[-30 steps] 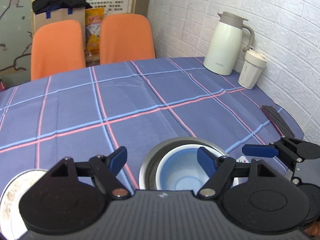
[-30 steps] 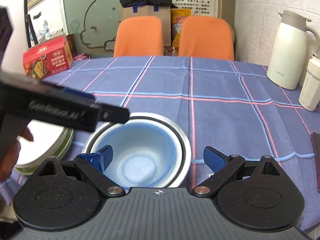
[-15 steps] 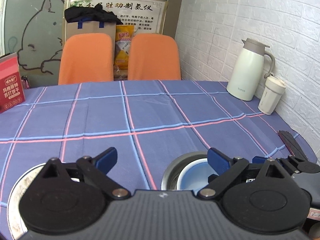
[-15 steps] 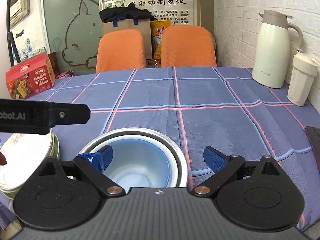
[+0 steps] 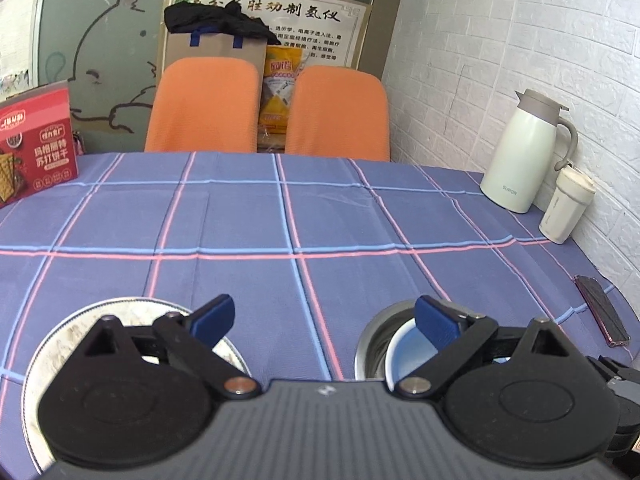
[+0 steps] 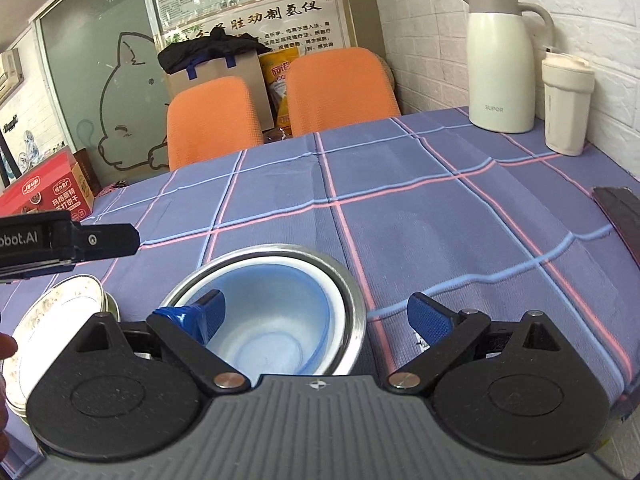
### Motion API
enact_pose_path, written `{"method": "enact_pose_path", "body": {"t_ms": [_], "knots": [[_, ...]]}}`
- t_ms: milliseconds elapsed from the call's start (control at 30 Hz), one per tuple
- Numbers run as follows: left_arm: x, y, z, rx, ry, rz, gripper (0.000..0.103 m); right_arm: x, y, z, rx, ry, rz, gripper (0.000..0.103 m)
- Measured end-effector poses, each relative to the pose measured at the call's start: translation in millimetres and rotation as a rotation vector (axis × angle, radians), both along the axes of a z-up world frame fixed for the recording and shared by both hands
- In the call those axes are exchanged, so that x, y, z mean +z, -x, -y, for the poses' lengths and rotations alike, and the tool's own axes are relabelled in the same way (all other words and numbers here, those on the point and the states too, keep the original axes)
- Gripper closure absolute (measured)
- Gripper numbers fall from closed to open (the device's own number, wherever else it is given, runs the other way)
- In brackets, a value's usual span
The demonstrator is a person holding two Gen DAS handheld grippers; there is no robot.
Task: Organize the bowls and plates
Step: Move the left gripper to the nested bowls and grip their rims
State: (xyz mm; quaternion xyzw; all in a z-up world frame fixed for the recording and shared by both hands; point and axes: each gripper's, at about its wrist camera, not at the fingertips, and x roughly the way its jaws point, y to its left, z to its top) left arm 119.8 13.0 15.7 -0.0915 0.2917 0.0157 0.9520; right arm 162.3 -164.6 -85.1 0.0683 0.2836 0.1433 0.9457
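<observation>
The left tongs (image 5: pixel 323 320) stand wide and hold nothing, poised over the bare checked cloth of the bench (image 5: pixel 320 220). Below their left finger lies a white plate (image 5: pixel 72 332) with a speckled rim, mostly hidden by the tongs' body. Below their right finger sits a steel bowl (image 5: pixel 370 344) with a blue bowl (image 5: pixel 404 354) nested inside it; the right finger overlaps the blue bowl's rim in this view, though whether it touches cannot be told. So the gap between the fingers frames the cloth between plate and bowls.

The right tongs (image 6: pixel 316 314) are also wide and empty. From their camera the steel bowl (image 6: pixel 352 292) is near and left of centre, with the blue bowl (image 6: pixel 272 320) in it. The left fingertip (image 6: pixel 200 314) lies over the blue bowl's near left rim; the right fingertip is out over the cloth, right of the steel bowl and apart from it. At the near left is a stack of plates (image 6: pixel 60 312), just beside the steel bowl, with the other tongs' black arm above it.

At the far right of the bench a white jug (image 6: pixel 500 60) and a cream cup (image 6: pixel 566 104) stand by the brick wall. A red box (image 5: pixel 36 144) stands at the far left, and a dark phone (image 5: pixel 600 308) lies at the right edge. Two orange chairs (image 5: pixel 204 104) stand beyond the far edge.
</observation>
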Motion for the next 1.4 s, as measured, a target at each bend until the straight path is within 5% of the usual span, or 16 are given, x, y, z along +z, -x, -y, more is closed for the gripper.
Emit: {"method": "enact_pose_path", "body": {"t_ms": [467,633,1400], "knots": [[-12.6,5.2,0.0,0.038,-0.048,-0.034,0.007,-6.0,2.6,2.2,-0.075,-0.116,-0.137,0.017],[-12.1,8.9,0.9,0.031,-0.054,-0.031,0.007,-2.5,15.1,4.9,-0.090,-0.157,-0.097,0.017],[-19.9,4.5,12.9,-0.026,-0.093,-0.086,0.007,-3.3,18.3,11.8,-0.095,-0.047,-0.090,0.017]]}}
